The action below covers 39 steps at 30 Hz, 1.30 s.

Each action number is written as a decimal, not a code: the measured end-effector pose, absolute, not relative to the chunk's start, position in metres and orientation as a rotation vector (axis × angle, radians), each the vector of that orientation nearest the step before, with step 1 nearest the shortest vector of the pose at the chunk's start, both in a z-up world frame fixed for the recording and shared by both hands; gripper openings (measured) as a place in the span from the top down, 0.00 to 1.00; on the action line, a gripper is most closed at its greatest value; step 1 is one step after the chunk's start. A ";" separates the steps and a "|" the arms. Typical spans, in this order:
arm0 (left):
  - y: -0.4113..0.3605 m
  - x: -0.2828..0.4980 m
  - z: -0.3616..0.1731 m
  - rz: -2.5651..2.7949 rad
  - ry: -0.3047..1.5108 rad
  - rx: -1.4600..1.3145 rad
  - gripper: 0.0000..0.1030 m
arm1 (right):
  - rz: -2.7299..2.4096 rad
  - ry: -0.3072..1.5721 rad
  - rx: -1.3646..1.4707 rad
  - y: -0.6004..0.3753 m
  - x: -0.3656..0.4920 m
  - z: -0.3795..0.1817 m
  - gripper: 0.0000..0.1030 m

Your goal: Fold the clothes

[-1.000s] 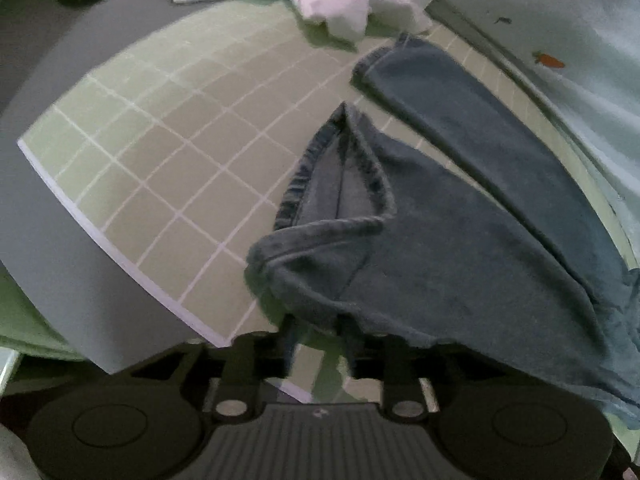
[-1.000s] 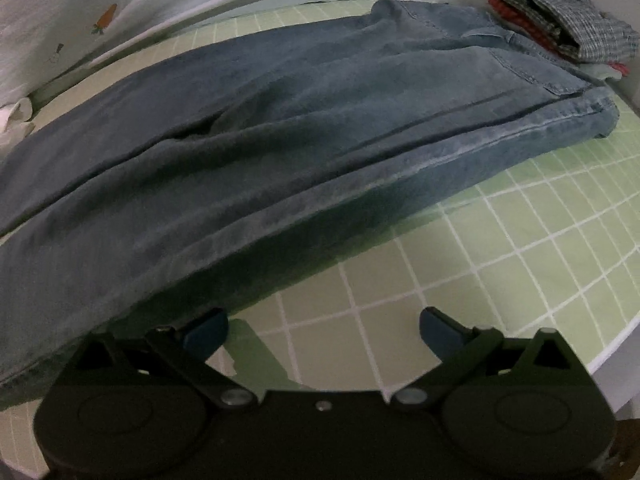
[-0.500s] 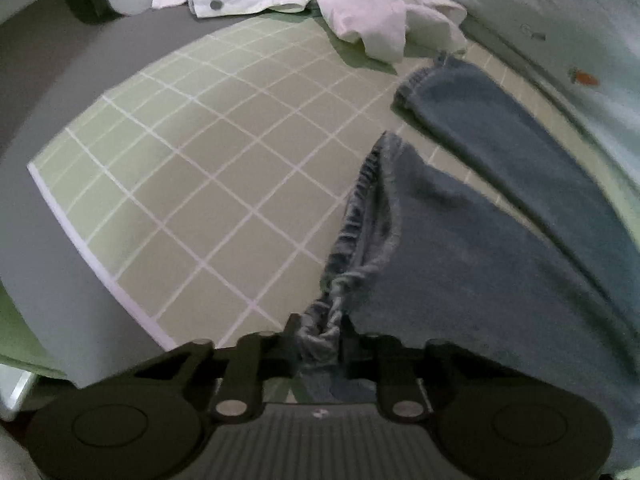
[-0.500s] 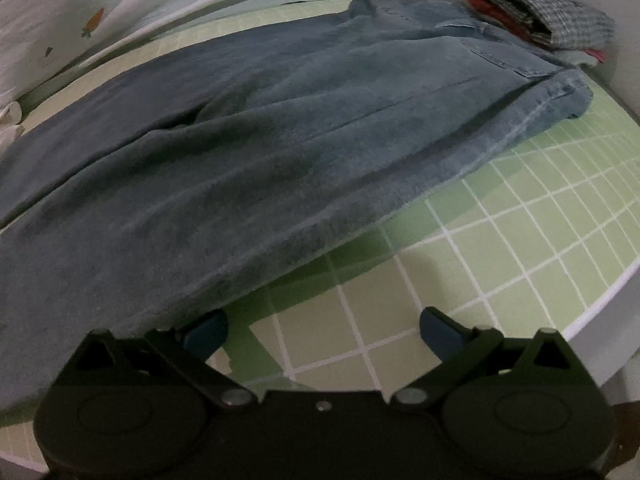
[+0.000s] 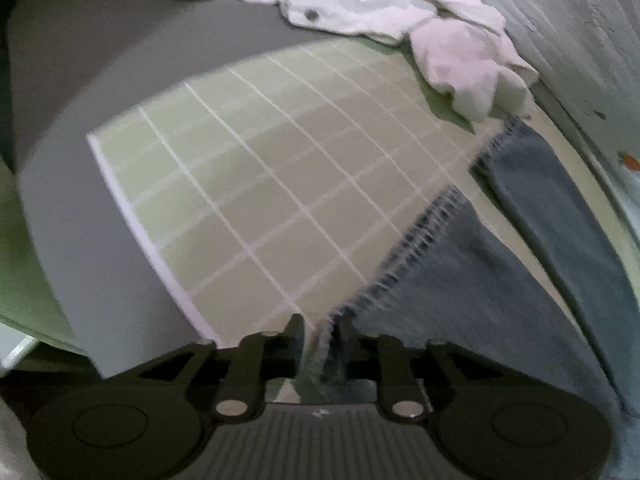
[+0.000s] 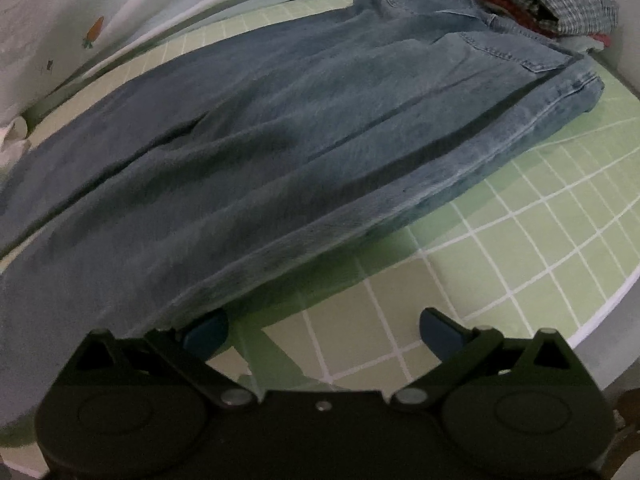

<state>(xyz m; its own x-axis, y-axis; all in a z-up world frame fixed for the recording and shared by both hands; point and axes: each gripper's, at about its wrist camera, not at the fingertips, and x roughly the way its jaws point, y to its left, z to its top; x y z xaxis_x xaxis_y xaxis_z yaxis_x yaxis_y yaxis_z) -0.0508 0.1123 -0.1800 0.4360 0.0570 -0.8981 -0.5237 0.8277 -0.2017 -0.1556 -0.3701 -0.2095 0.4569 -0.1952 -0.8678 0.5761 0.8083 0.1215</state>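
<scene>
Blue jeans [image 6: 304, 136] lie spread flat on the green gridded mat [image 6: 532, 236], waistband at the far right. In the left wrist view one leg [image 5: 472, 280] ends in a frayed hem [image 5: 404, 256] that runs down into my left gripper [image 5: 322, 340]. Its jaws are opening; the hem's corner still sits between them, with a gap on the left side. The other leg [image 5: 560, 208] lies further right. My right gripper [image 6: 322, 328] stands wide open over the mat at the jeans' near edge. Its left blue pad [image 6: 206, 332] is at that edge, with nothing between the pads.
White crumpled garments [image 5: 452, 44] lie at the mat's far end. A folded stack with a checked shirt [image 6: 560, 4] on top sits beyond the waistband. Pale bedding with a carrot print [image 6: 94, 30] runs along the back. The mat's white edge [image 5: 136, 232] borders a grey surface.
My left gripper pulled the lifted, bunched hem sideways and lowered it, so the leg now lies flat; its jaws closed on the hem, then widened. The right gripper barely moved.
</scene>
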 end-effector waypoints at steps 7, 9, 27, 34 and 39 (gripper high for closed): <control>0.103 -0.053 -0.155 0.384 0.990 -0.501 0.26 | -0.583 0.945 0.515 -0.410 -0.165 -0.205 0.00; 0.084 -0.053 -0.143 0.362 0.956 -0.437 0.22 | -0.654 0.920 0.561 -0.430 -0.173 -0.204 0.00; -0.177 -0.094 -0.061 -0.008 0.735 -0.195 0.03 | -0.840 0.530 0.891 -0.706 -0.220 -0.190 0.00; -0.230 -0.124 -0.054 0.015 0.744 -0.150 0.03 | -0.734 0.537 0.923 -0.765 -0.202 -0.209 0.46; -0.260 -0.125 -0.059 0.003 0.786 -0.166 0.03 | -0.674 0.511 0.805 -0.755 -0.231 -0.191 0.77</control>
<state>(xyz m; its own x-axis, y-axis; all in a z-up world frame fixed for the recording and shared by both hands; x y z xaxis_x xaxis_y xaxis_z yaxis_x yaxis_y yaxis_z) -0.1254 -0.2602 -0.0588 0.7074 -0.0594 -0.7043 -0.0641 0.9870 -0.1476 -0.2313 -0.7555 -0.1909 0.6808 -0.3475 -0.6447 0.7146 0.5084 0.4806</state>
